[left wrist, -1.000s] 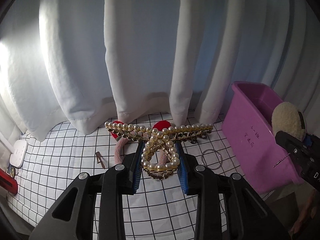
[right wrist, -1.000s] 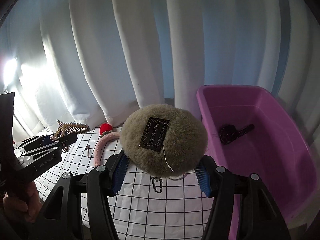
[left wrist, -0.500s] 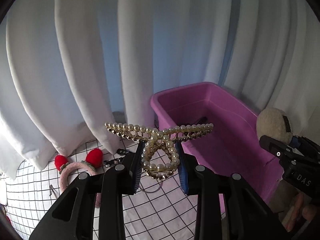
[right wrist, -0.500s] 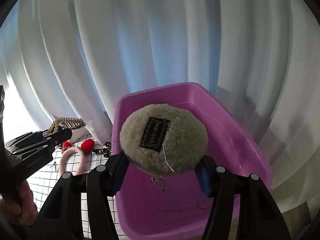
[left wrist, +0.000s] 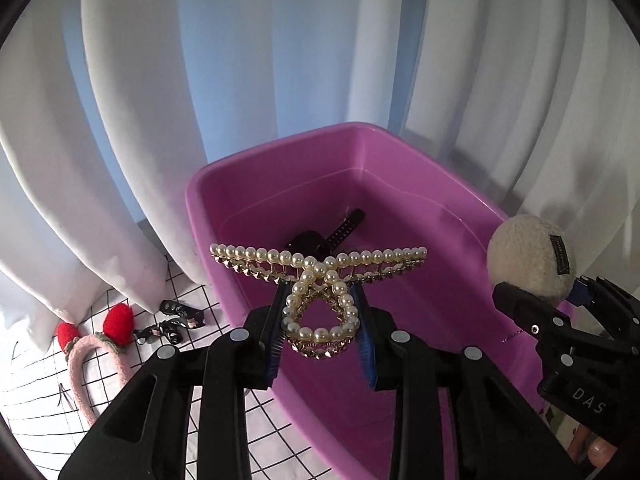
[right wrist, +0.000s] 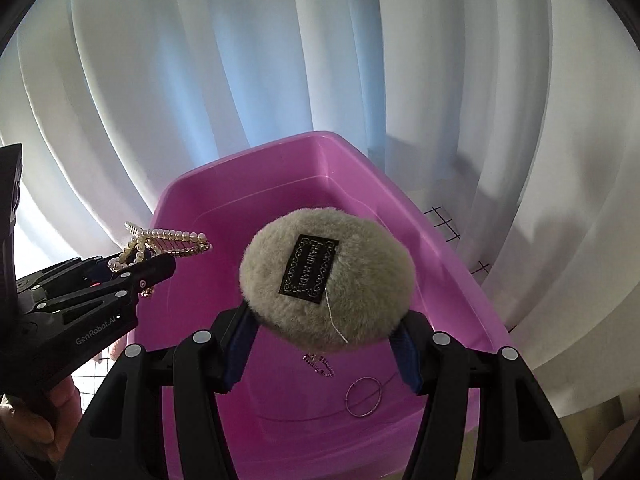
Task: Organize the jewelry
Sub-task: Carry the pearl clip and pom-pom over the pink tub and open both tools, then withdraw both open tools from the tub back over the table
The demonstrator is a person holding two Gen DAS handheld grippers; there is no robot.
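Note:
My left gripper point(left wrist: 320, 340) is shut on a pearl-and-gold hair claw point(left wrist: 318, 276) and holds it over the near left rim of the purple bin point(left wrist: 208, 184). My right gripper point(right wrist: 320, 348) is shut on a beige fluffy pom-pom point(right wrist: 360, 304) with a black label and a dangling chain, held above the middle of the bin point(right wrist: 440, 256). In the left wrist view the pom-pom point(left wrist: 524, 264) and the right gripper point(left wrist: 560, 320) are at the right. In the right wrist view the hair claw point(right wrist: 168, 240) and the left gripper point(right wrist: 132, 272) are at the left.
A black hair clip point(left wrist: 324, 236) lies in the bin. A thin ring point(right wrist: 364, 396) lies on the bin floor. On the checked cloth point(left wrist: 36, 404) at the left are a pink headband with red ears point(left wrist: 96, 344) and small dark clips point(left wrist: 172, 320). White curtains point(left wrist: 240, 60) hang close behind.
Both grippers have swung right from above the checked cloth to over the purple bin, each carrying its item. The bin now fills the middle of both views.

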